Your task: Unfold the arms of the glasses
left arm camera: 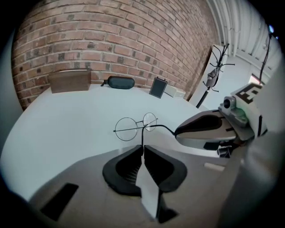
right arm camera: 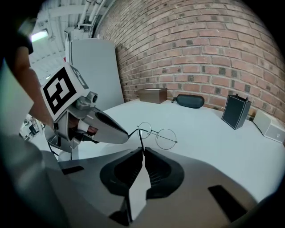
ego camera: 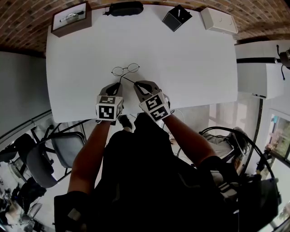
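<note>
While we hold one tool in each hand above the near edge of the large white rectangular table [ego camera: 190, 68], the round-lensed thin black wire glasses [ego camera: 126, 69] sit over that table, about halfway across it and closer to its near edge than to its far one. We cannot tell whether the lenses rest on the table top or hang just clear of it. Our left gripper [left arm camera: 142, 150] has its dark padded jaws pressed together on the end of one wire arm, which runs up from between the pads to the frame. Our right gripper [right arm camera: 142, 153] is clamped the same way on the end of the other arm, so the two arms spread apart from the lenses toward the near edge of the table. Both tools point down at a slant, their tips close beside each other. Along the table's far edge, from left to right, stand a brown wooden box [ego camera: 71, 18], a black oval case [ego camera: 125, 8], a small black box [ego camera: 176, 17] and a flat white box [ego camera: 218, 20], with a red brick wall [left arm camera: 111, 40] behind that edge.
</note>
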`<move>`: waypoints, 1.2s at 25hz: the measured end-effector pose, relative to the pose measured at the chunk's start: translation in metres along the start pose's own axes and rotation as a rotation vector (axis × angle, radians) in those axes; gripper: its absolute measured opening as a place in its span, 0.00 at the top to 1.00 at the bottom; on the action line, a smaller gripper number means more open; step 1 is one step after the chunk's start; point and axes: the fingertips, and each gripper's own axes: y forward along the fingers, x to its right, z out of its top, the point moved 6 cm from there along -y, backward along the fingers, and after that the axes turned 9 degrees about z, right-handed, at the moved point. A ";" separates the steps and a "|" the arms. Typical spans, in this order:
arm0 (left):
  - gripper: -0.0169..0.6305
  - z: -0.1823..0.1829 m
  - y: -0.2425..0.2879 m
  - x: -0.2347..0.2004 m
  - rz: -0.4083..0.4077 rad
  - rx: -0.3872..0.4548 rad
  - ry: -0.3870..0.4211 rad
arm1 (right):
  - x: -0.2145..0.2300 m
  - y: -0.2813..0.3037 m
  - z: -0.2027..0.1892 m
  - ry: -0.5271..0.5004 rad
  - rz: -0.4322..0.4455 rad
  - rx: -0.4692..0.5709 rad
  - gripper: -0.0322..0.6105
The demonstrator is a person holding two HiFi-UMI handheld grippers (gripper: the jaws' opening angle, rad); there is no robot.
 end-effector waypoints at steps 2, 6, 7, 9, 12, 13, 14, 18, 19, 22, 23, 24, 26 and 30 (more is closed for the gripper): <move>0.93 -0.005 -0.003 0.004 -0.021 0.008 0.046 | -0.011 0.002 -0.005 -0.011 0.024 -0.012 0.92; 0.93 -0.015 -0.007 0.012 -0.062 0.012 0.061 | -0.028 0.009 -0.016 -0.003 0.042 -0.037 0.92; 0.93 -0.017 -0.008 0.012 -0.062 0.013 0.061 | -0.030 0.012 -0.019 -0.007 0.045 -0.042 0.92; 0.93 -0.022 -0.008 0.015 -0.072 0.011 0.072 | -0.033 0.018 -0.023 -0.013 0.049 -0.058 0.92; 0.93 -0.029 -0.006 0.022 -0.116 -0.006 0.072 | -0.033 0.024 -0.033 0.003 0.054 -0.091 0.92; 0.93 -0.032 -0.006 0.022 -0.121 -0.013 0.066 | -0.034 0.025 -0.035 0.005 0.054 -0.100 0.92; 0.93 -0.034 -0.005 0.022 -0.124 -0.017 0.059 | -0.034 0.026 -0.036 0.004 0.053 -0.105 0.92; 0.93 -0.038 -0.007 0.024 -0.151 -0.006 0.066 | -0.036 0.029 -0.040 0.004 0.051 -0.115 0.92; 0.92 -0.040 -0.006 0.025 -0.161 -0.008 0.074 | -0.036 0.029 -0.040 0.000 0.049 -0.115 0.92; 0.90 -0.041 -0.009 0.026 -0.189 -0.009 0.049 | -0.037 0.030 -0.041 -0.008 0.061 -0.126 0.92; 0.88 -0.039 -0.011 0.025 -0.185 0.003 0.031 | -0.038 0.030 -0.041 -0.008 0.075 -0.133 0.92; 0.86 -0.037 -0.014 0.022 -0.174 0.019 0.016 | -0.038 0.030 -0.040 -0.010 0.086 -0.138 0.91; 0.86 -0.030 -0.018 0.016 -0.136 0.052 -0.004 | -0.037 0.027 -0.037 -0.006 0.083 -0.132 0.83; 0.84 -0.014 -0.021 0.006 -0.090 0.100 -0.068 | -0.032 0.018 -0.026 0.083 0.084 -0.064 0.76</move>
